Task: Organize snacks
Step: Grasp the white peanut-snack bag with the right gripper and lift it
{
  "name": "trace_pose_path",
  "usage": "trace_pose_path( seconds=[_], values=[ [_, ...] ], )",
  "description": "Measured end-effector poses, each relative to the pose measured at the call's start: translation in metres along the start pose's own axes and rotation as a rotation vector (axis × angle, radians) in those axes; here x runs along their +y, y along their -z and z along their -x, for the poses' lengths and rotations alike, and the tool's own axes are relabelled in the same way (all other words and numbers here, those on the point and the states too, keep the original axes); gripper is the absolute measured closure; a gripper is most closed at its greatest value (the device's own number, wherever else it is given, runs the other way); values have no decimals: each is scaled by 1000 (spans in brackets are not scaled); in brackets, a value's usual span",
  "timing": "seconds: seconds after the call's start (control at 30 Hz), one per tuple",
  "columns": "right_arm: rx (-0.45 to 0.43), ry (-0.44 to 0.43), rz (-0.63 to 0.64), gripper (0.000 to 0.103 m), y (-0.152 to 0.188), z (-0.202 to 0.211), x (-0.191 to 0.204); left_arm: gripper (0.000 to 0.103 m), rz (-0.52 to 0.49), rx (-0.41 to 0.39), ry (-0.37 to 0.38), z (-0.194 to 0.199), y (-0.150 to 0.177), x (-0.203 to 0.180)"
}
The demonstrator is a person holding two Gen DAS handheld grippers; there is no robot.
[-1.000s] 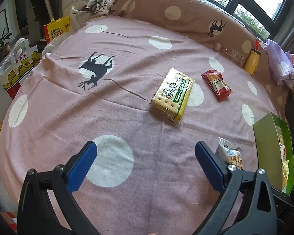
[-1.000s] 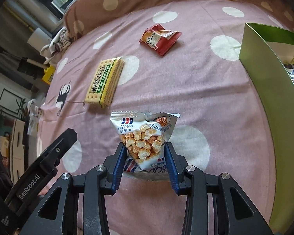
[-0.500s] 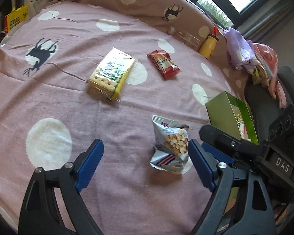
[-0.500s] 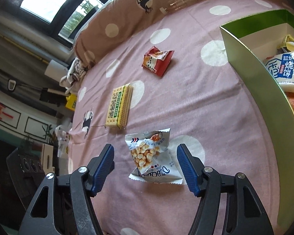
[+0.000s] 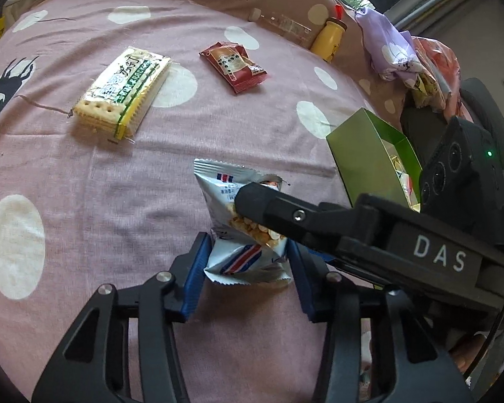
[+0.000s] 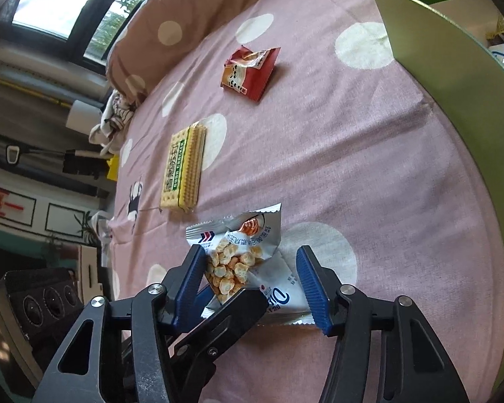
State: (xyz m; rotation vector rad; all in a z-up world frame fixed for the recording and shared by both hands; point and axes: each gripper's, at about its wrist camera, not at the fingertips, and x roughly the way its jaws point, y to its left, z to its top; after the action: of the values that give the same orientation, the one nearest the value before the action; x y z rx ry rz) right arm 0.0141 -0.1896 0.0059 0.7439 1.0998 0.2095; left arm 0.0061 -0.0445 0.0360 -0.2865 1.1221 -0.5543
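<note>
Both tongs have converged on the same small white, blue and red foil packet of puffed snack pieces, which lies on the pink bedspread with white polka dots, near the open green cardboard box that already holds other packets. The left tongs have just been closing, and their blue pads now press the packet's lower end from both sides, pinching the foil so that it bulges upward, a grip low on the bag probably meant to lift it. The right tongs have also just been narrowing; their left pad touches the packet's side, while the right pad stands a little apart from the foil, so I judge them loose around it rather than clamped. This looks like a hand-over or a steadying move, one tool taking the bag while the other lets go. The long yellow and green cracker pack and the red crinkled snack pouch lie farther up the bed, untouched, presumably waiting their turn for the box.
</note>
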Motion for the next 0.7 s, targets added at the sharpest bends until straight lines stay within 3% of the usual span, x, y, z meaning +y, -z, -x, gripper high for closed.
trace_pose_path(
  seconds=[0.13,0.3,0.7],
  values=[
    [-17,-16,23,56,1,6,4,63,-31,-23,6,3,1,-7],
    [-84,-36,57,57,2,26,12,65,-88,-100,14,16,0,-21],
    [-410,-52,134,57,-1,121,17,66,-292,-299,150,42,-10,-87]
  ],
)
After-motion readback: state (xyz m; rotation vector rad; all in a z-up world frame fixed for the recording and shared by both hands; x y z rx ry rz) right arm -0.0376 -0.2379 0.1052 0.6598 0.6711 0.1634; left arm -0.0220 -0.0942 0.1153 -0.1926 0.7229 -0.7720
